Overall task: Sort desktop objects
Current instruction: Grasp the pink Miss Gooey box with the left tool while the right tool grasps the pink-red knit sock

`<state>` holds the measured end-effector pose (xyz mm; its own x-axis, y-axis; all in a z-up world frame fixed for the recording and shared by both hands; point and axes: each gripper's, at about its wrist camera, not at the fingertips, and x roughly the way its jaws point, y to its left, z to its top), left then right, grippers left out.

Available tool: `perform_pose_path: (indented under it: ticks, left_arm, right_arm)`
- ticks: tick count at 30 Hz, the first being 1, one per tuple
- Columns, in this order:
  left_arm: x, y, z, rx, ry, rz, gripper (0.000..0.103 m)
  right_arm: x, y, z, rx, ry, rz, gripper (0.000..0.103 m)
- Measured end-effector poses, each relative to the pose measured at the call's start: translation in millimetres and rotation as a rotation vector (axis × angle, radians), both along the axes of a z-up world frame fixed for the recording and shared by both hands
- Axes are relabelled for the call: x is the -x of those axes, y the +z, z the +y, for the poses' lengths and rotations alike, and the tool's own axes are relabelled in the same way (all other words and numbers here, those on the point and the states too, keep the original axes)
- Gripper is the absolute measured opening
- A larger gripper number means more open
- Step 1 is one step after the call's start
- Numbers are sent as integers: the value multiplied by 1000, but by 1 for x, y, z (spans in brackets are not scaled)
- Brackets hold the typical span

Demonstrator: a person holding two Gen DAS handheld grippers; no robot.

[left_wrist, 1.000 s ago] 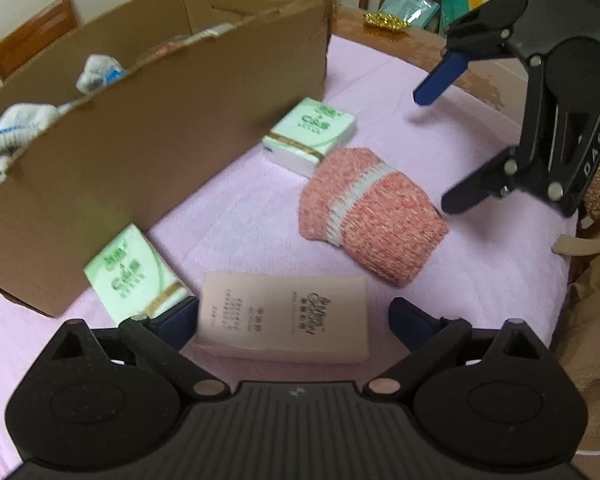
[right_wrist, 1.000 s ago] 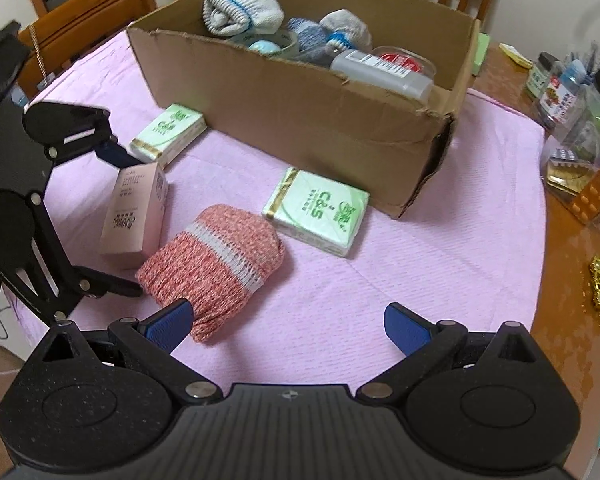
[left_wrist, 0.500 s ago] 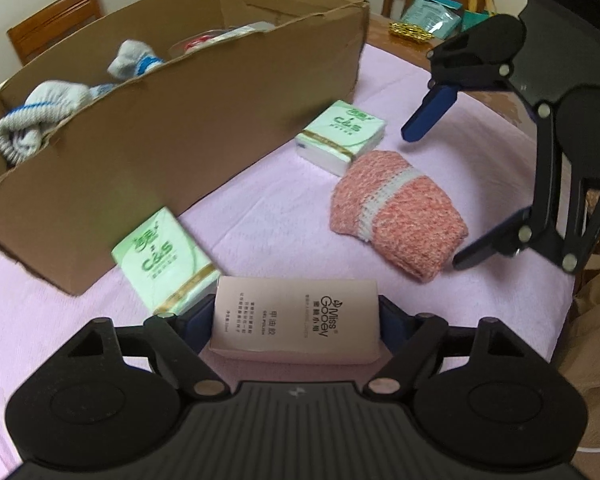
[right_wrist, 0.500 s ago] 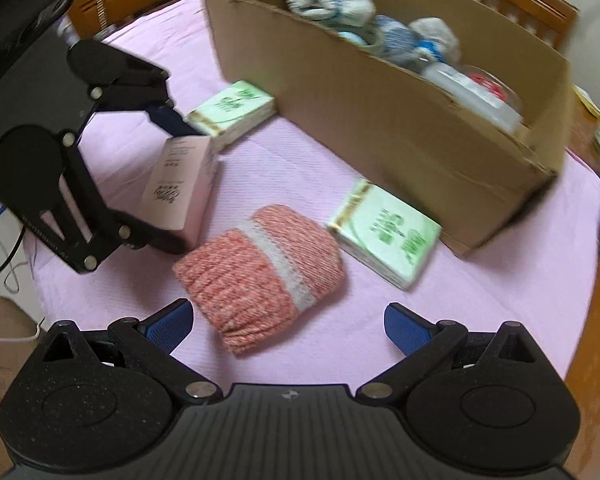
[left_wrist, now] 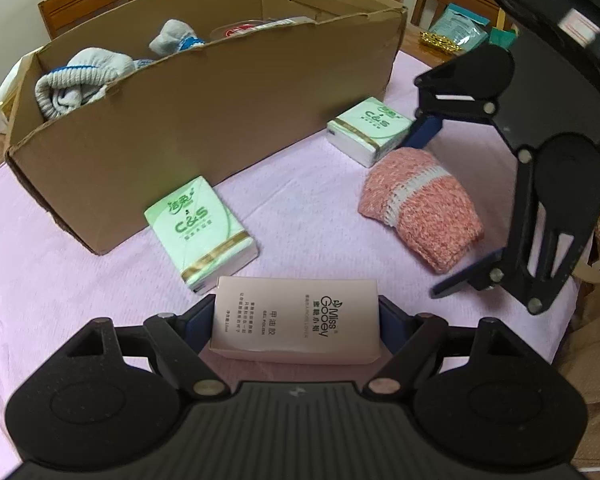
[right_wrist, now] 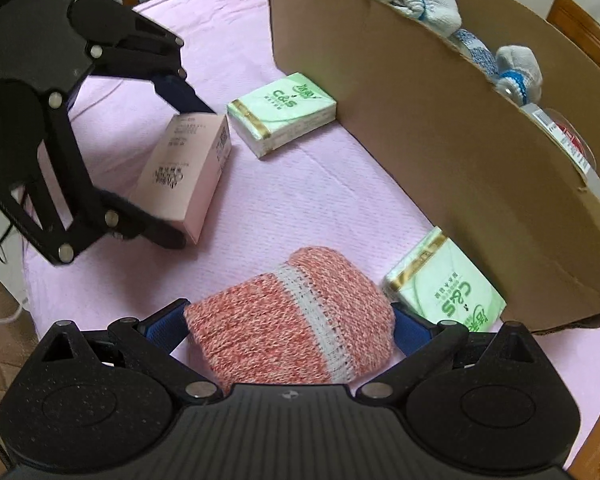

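Left wrist view: the left gripper [left_wrist: 298, 316] pinches the pink box [left_wrist: 296, 318] by its two short ends, blue pads flat against them, having just closed on it. The box sits on the pink cloth [left_wrist: 300, 208], in front of the cardboard box [left_wrist: 204, 120], with one tissue pack [left_wrist: 200, 232] just beside it and open cloth toward the pink sock [left_wrist: 420, 208].

Right wrist view: the right gripper [right_wrist: 290, 330] stands spread around the sock [right_wrist: 292, 320], pads at either side; whether they press it is unclear. A second tissue pack [right_wrist: 444, 292] lies just beside, against the cardboard box's wall [right_wrist: 420, 128].
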<state>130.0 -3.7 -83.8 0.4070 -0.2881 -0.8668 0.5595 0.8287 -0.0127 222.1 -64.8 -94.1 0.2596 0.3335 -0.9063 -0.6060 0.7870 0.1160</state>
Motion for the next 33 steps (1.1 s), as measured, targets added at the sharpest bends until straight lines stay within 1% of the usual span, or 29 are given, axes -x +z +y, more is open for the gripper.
perform_pose_path:
  ticks: [8,10,12,15,19,21,23,28,33]
  left_arm:
    - [-4,3,1,18,4,9,81]
    - [-4,5,1,25,6,13,81]
    - [-6,8,1,23,15,16,81]
    - [-6,14,0,44,18,20,81]
    - [-6,26,-3,64,23,15,81]
    - [-5,32,-4,66,24,6,81]
    - [-4,39,-6,72,22,-2,81]
    - [-6,58,-7,98,30,-21,81]
    - [-10,80,-7,129,41,-50,81]
  right_arm:
    - [7,1,0,16,6,16,103]
    - [5,2,-1,18,-9,15,101]
    - [5,5,-1,28,-19,8,94]
    - [5,9,-2,46,-25,9,89]
    - [8,16,-5,38,-31,0,85]
    - [9,20,-9,26,-42,1,82]
    - [9,25,-12,8,-53,5,81]
    - [6,35,-17,-4,-67,-3,80]
    - [7,57,-26,-18,-72,-34,81]
